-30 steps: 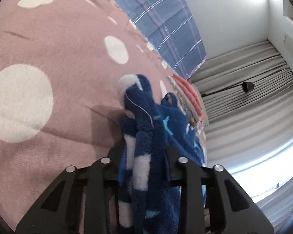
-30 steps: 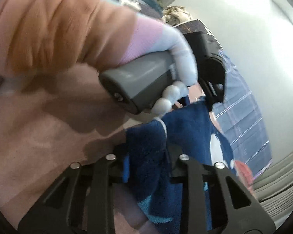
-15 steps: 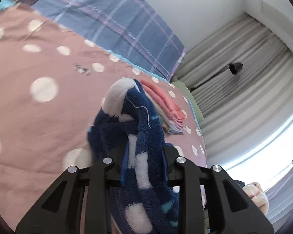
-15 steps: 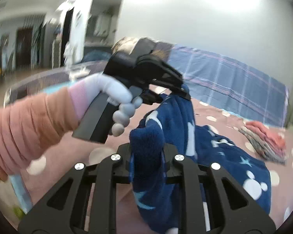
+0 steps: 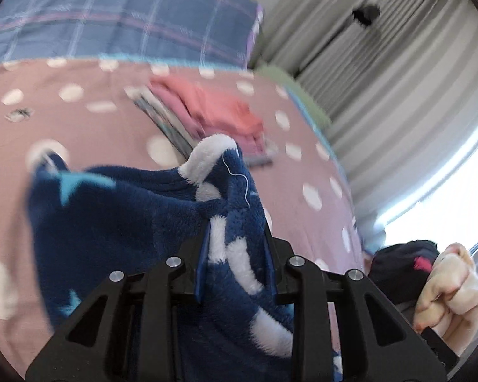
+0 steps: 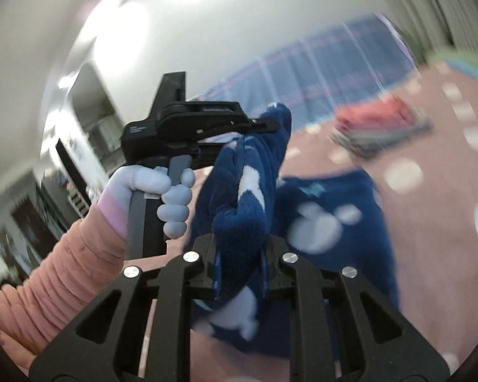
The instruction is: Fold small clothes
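A dark blue fleece garment (image 5: 121, 222) with white dots and light blue stars hangs lifted above the pink polka-dot bed. My left gripper (image 5: 235, 248) is shut on one bunched edge of it. My right gripper (image 6: 240, 254) is shut on another bunched part of the same garment (image 6: 331, 222), which drapes down to the right. In the right wrist view the left gripper (image 6: 271, 124) shows from the side, held by a gloved hand, with fleece between its fingers.
A stack of folded clothes (image 5: 204, 111), pink on top, lies on the pink dotted bedsheet (image 5: 79, 121); it also shows in the right wrist view (image 6: 379, 124). A blue plaid pillow (image 5: 118, 16) lies behind. Grey curtains (image 5: 382, 73) and a bright window are at the right.
Both grippers have lifted the blue garment off the bed and swung toward the folded stack. The garment now hangs spread between them. Both views are motion-blurred.
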`<state>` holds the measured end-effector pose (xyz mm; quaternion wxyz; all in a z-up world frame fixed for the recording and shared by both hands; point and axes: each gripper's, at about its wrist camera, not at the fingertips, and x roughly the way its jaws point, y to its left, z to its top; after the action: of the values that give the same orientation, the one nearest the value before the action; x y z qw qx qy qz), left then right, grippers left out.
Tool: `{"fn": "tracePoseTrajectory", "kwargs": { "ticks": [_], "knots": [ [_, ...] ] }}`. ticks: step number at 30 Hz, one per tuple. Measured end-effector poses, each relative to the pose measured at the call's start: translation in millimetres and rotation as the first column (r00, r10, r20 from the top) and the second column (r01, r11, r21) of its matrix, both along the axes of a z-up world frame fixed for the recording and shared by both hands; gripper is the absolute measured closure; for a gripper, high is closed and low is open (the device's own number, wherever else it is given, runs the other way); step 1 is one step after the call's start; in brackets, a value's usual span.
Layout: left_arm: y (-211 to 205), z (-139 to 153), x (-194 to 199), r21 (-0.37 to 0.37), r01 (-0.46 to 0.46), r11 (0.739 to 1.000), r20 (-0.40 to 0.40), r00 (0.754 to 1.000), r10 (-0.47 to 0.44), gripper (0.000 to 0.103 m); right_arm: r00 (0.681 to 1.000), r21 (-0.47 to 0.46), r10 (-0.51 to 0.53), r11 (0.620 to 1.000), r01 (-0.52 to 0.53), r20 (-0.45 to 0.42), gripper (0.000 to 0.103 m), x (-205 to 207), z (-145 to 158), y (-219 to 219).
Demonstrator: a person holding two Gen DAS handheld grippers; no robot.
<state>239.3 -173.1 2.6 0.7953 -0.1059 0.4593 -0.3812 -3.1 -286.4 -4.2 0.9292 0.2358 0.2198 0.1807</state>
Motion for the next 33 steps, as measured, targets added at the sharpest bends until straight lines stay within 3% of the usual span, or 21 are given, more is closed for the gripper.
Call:
{"fn": "tracePoseTrajectory", "kwargs": {
  "ticks": [3,5,10,14,15,17,19,20,23,26,27,29,33],
  "knots": [
    [-33,-22,0,0.034,0.04,0.999,-0.026,0.999,-0.039,0.077,0.996,0.077,-0.032,0.996,0.039,-0.087,0.086,-11,-32,-32],
    [-52,-35,-2,0.015,0.09,0.996,-0.054,0.995,-0.09,0.078,0.988,0.125,-0.045,0.99,0.065,-0.151,0.086,-17,-54,-48],
    [-78,-42,-15,0.059,0.165,0.984,-0.007,0.986,-0.165,0.077,0.972,0.19,-0.055,0.977,0.1,-0.229,0.086,-23,-88,-66],
    [-72,-29,-19,0.016,0.188,0.982,-0.005,0.982,-0.188,0.072,0.967,0.193,-0.04,0.977,0.091,-0.252,0.086,-22,-100,-68],
    [-68,-21,-21,0.004,0.192,0.981,0.006,0.981,-0.192,0.065,0.967,0.202,-0.032,0.976,0.085,-0.255,0.086,-22,-102,-68],
    [-52,4,-32,0.013,0.185,0.983,0.106,0.977,-0.186,0.057,0.966,0.219,-0.018,0.973,0.077,-0.257,0.086,-20,-105,-68],
    [-30,25,-43,0.083,0.152,0.985,0.251,0.953,-0.169,0.05,0.966,0.217,-0.02,0.973,0.077,-0.256,0.086,-19,-107,-69],
    [-15,33,-49,0.152,0.109,0.982,0.338,0.928,-0.156,0.046,0.967,0.22,-0.015,0.973,0.073,-0.254,0.085,-19,-106,-70],
    [16,29,-50,0.317,-0.017,0.948,0.458,0.878,-0.138,0.044,0.969,0.224,-0.007,0.973,0.064,-0.248,0.085,-20,-109,-71],
    [32,-2,-42,0.412,-0.035,0.91,0.415,0.897,-0.154,0.045,0.97,0.229,0.001,0.972,0.056,-0.242,0.085,-17,-114,-73],
    [32,-12,-42,0.425,-0.02,0.905,0.405,0.898,-0.17,0.057,0.971,0.227,0.002,0.972,0.054,-0.24,0.084,-17,-115,-74],
    [25,-28,-47,0.426,-0.011,0.905,0.409,0.894,-0.182,0.065,0.972,0.215,0.0,0.975,0.052,-0.236,0.074,-19,-113,-75],
    [-1,-38,-51,0.431,0.031,0.902,0.409,0.884,-0.226,0.066,0.974,0.126,-0.068,0.987,0.097,-0.216,0.061,-32,-96,-83]
  ]
}}
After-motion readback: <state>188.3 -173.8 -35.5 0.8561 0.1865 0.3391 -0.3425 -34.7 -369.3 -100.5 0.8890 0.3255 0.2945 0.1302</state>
